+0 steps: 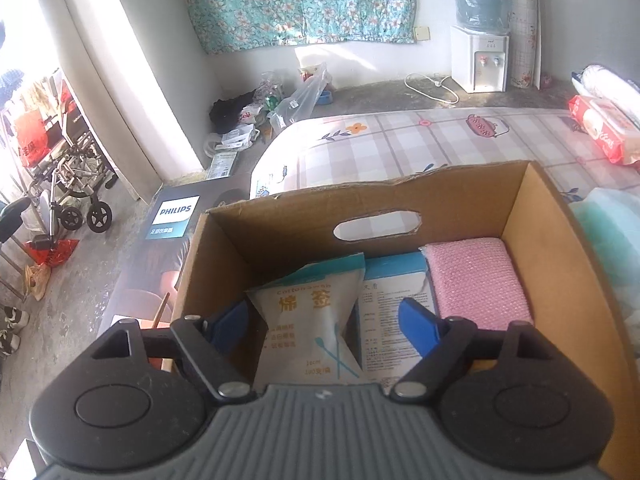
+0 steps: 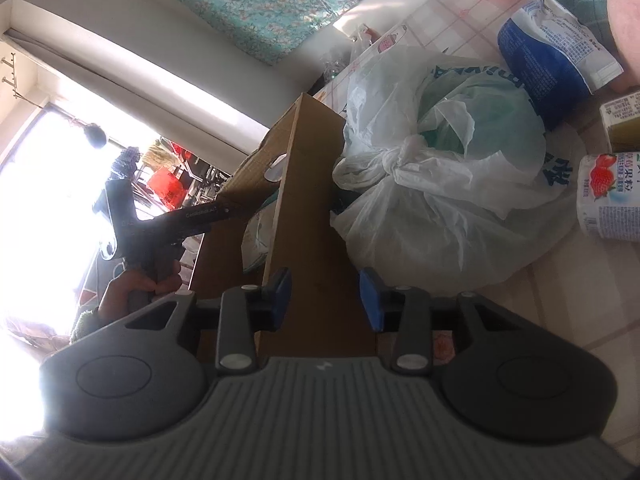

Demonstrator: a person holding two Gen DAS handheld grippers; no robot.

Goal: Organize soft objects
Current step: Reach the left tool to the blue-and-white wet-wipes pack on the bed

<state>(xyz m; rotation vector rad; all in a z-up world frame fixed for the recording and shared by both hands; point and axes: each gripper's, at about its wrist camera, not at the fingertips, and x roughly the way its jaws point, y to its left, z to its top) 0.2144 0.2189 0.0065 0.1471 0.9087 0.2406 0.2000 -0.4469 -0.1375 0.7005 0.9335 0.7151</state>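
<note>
While both grippers' fingers gape empty, the white cotton-swab pouch lies crumpled in the box

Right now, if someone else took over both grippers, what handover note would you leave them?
Left gripper: open, poised over the cardboard box, with the cotton swab packet between its jaws, not clamped.
Right gripper: open, jaws straddling the box's side wall, not gripping it.
In the box: swab packet, a blue-and-white printed packet, a pink sponge-like pad.
Left outside on the bed: knotted plastic bag, blue-and-white soft pack, red tissue pack.
</note>
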